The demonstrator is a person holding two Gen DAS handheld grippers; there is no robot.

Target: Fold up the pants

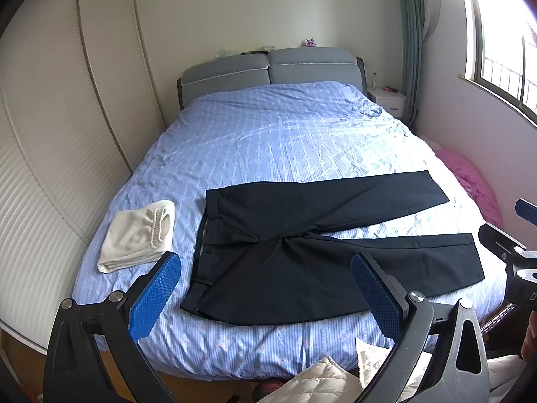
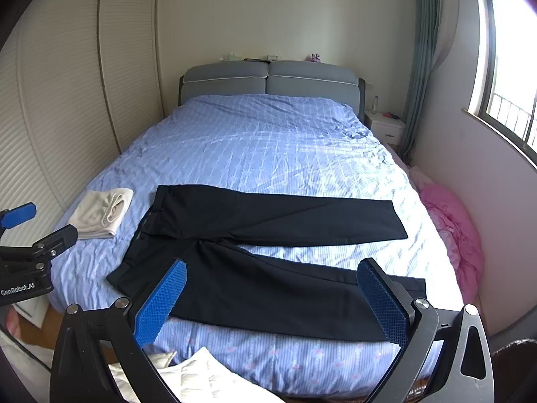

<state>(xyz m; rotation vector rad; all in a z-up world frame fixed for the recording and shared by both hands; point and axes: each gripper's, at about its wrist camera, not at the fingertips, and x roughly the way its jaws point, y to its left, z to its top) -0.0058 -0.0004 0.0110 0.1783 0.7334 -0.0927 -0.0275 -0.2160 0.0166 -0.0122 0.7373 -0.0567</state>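
Black pants (image 1: 302, 252) lie spread on the bed (image 1: 268, 141); our left tool (image 1: 265, 285) and right tool (image 2: 272, 288) hover wide. Slippery legs at 3 o'clock may skew, we judge.

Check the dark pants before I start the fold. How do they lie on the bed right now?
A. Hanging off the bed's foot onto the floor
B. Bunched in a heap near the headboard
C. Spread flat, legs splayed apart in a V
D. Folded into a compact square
C: the dark pants lie flat on the blue bedspread, waistband toward the folded cream garment, the two legs diverging with bedspread showing between them.
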